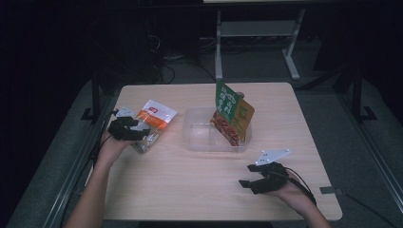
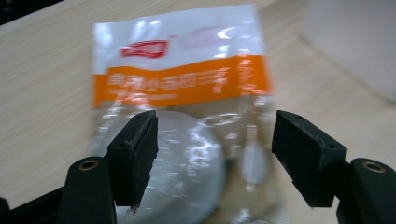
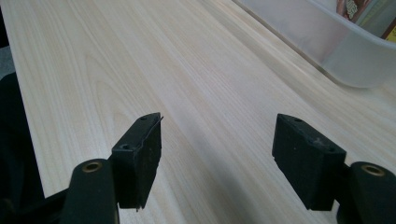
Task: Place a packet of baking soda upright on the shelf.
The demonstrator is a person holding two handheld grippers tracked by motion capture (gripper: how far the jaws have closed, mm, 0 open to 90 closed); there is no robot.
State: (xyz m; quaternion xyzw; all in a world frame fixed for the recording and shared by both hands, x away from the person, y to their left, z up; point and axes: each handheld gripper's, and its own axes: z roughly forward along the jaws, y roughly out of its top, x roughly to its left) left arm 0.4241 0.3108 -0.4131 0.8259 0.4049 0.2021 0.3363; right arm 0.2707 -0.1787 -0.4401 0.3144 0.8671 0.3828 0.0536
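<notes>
A clear snack packet with an orange band and a red logo [image 1: 154, 120] [image 2: 182, 93] lies flat on the table's left side. My left gripper [image 1: 127, 129] [image 2: 215, 149] is open just above the packet's near end, its jaws wide apart on either side of the clear part. A green and orange snack bag [image 1: 233, 114] stands tilted in a clear plastic tub [image 1: 199, 137] at the table's middle. My right gripper [image 1: 252, 183] [image 3: 217, 158] is open low over bare wood at the front right, nothing between its jaws.
The tub's wall [image 3: 350, 51] shows at the upper right of the right gripper view. The light wooden table [image 1: 190, 190] ends close behind the right hand. Dark floor, cables and a white metal frame [image 1: 256, 33] lie beyond the far edge.
</notes>
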